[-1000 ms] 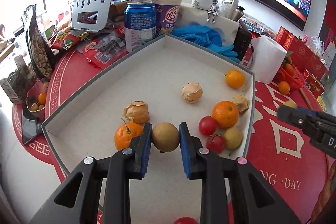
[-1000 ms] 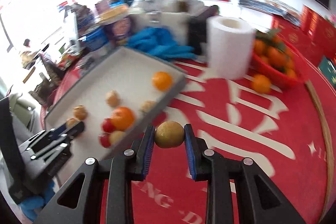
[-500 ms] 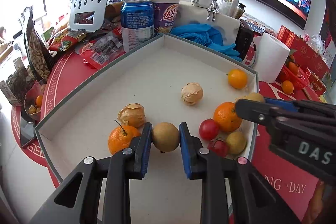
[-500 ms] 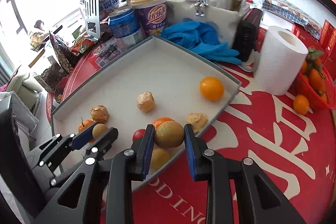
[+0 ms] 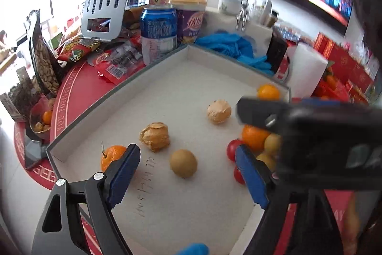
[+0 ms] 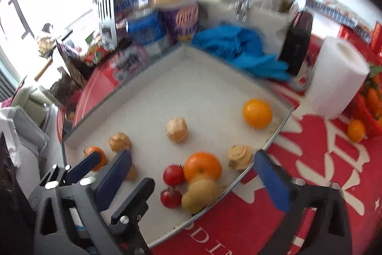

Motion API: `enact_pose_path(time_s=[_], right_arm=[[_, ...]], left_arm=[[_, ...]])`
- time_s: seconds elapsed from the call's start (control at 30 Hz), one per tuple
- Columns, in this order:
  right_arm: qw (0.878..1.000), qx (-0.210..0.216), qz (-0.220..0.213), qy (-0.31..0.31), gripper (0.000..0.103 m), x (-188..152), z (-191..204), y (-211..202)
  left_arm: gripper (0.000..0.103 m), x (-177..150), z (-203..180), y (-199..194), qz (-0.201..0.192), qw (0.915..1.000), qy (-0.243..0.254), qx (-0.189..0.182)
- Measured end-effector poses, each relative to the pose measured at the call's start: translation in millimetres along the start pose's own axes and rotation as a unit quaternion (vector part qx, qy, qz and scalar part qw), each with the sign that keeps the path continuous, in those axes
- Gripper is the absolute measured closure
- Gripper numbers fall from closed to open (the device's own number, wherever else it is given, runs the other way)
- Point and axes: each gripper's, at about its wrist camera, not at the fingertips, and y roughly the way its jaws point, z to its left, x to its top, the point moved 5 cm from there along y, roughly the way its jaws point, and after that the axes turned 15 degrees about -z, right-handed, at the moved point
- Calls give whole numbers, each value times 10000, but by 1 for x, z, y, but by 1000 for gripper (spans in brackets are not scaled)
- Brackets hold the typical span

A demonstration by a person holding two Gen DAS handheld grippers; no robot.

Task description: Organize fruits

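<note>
Both grippers' jaws wide, round tan fruit (image 5: 183, 163) on matte tray (image 5: 167, 87), prob. longan.

Free room and obstacles. The tray (image 5: 152, 68) floor is bare across its far half, up to the far corner. Scattered fruit occupies the near half: a husked fruit (image 5: 155, 136), a brown round fruit (image 5: 183, 163) and a stemmed orange (image 5: 112, 157) near the left wall; a cluster of tomatoes, orange and yellow fruit (image 6: 198, 183) crowds the right rim. Behind the far walls stand a blue can (image 5: 158, 34), a cup (image 5: 191, 20) and blue gloves (image 6: 238, 49). A paper roll (image 6: 336, 78) blocks the table's right side.
</note>
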Motion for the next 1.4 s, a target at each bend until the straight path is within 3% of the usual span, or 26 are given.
enact_pose_path(time_s=[0.07, 0.13, 0.3, 0.77, 1.4], right_arm=[[10000, -67, 6, -68, 0, 4, 0, -5], [9996, -223, 95, -129, 0, 5, -3, -9], [9985, -364, 362, -178, 0, -1, -11, -13], [9964, -472, 629, -323, 0, -18, -15, -8], [9954, -526, 634, -491, 0, -23, -13, -12]], left_arm=[[17, -1, 0, 1, 79, 9999, 39, 64], [0, 0, 0, -1, 61, 9998, 120, 146], [0, 6, -2, -9, -60, 9990, 333, 282], [0, 1, -3, -9, 180, 9977, 486, 440], [0, 1, -11, -11, 152, 9963, 655, 530]])
